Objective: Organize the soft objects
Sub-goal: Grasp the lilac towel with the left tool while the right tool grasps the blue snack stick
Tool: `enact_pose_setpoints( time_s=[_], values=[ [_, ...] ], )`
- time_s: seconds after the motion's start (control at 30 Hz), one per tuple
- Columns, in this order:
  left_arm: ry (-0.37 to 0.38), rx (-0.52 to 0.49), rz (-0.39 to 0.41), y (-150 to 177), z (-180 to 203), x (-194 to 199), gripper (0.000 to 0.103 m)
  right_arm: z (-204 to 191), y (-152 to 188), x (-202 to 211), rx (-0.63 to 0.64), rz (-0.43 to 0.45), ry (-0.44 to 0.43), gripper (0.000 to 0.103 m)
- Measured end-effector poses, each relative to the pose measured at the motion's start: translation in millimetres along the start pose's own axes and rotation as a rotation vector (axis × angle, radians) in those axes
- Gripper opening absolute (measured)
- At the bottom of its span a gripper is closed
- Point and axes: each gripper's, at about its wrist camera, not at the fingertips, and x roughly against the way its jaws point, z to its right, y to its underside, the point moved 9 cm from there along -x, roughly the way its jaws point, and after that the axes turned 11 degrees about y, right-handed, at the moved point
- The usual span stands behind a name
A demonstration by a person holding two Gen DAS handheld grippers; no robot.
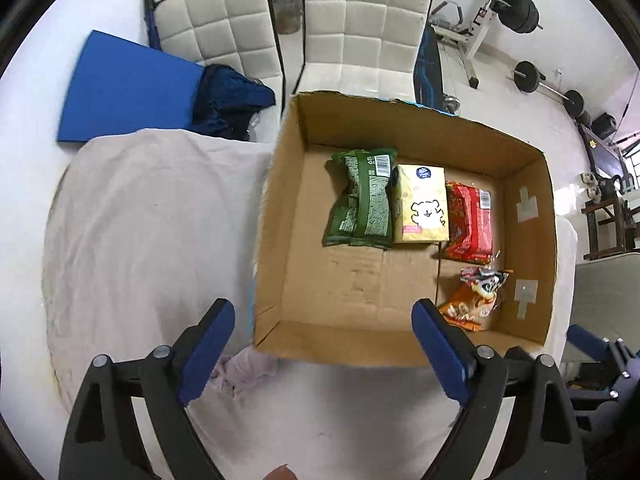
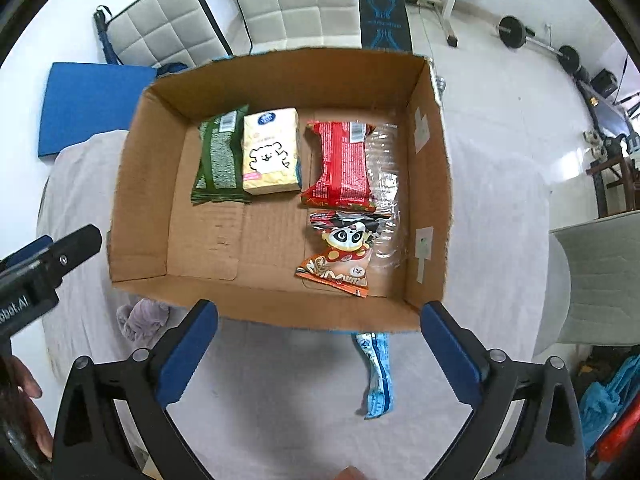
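Surface: cloth-covered table, gym gear behind.
Box: just ahead of both claws; green pack, yellow tissue pack, red pack, panda pack packed toward its far-right side.
Loose: blue wrapper between right gripper fingers; purple cloth ahead-left.
Claws: left gripper and right both spread, nothing held.
Obstruction: near box wall.

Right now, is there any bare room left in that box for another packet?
Yes: the cardboard box floor is bare along its left wall and in front of the green packet and yellow tissue pack. The right side is crowded by the red packet and panda packet.
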Motion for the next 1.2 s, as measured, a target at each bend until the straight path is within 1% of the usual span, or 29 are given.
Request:
enact_pose_setpoints(
  time_s=[0.17, 0.23, 0.3, 0.33, 0.4, 0.53, 0.6, 0.87, 0.97, 1.07, 1.2],
  values=[
    [-0.021, -0.005, 0.076, 14.0, 0.9, 25.4, 0.091, 0.0, 10.1, 24.6, 0.009, 0.087, 0.043, 0.103],
    [-0.033, -0.015, 0.118, 20.2, 1.7, 39.3, 0.091, 0.0, 16.1, 35.5, 0.007, 0.117, 0.047, 0.103],
    [-0.043, -0.022, 0.143, 26.1, 2.7, 48.9, 0.092, 0.3, 21.8, 45.3, 0.003, 0.137, 0.047, 0.103],
    [-0.046, -0.023, 0.152, 28.9, 3.3, 52.4, 0.098, 0.2, 25.2, 50.0, -0.001, 0.146, 0.045, 0.103],
    [-0.05, -0.031, 0.173, 35.2, 5.3, 61.7, 0.102, -0.1, 32.3, 59.1, -0.005, 0.163, 0.04, 0.103],
    [-0.057, -0.044, 0.208, 46.5, 9.0, 76.1, 0.102, 1.0, 42.4, 74.9, -0.006, 0.201, 0.047, 0.103],
    [-0.045, -0.044, 0.215, 52.3, 12.1, 80.7, 0.102, 1.6, 46.6, 82.7, -0.007, 0.214, 0.048, 0.103],
    [-0.041, -0.067, 0.273, 61.7, 22.5, 104.3, 0.102, 10.9, 58.8, 106.1, -0.032, 0.246, 0.007, 0.103],
    [-0.04, -0.07, 0.277, 62.3, 18.0, 107.9, 0.102, 24.5, 63.2, 98.8, -0.053, 0.225, 0.005, 0.103],
    [-0.063, -0.069, 0.267, 66.3, 3.0, 103.1, 0.102, 44.7, 73.0, 75.6, -0.082, 0.174, 0.019, 0.103],
    [-0.075, -0.03, 0.201, 80.6, -26.4, 76.0, 0.103, 71.5, 91.8, 29.5, -0.132, 0.078, 0.05, 0.103]
  ],
)
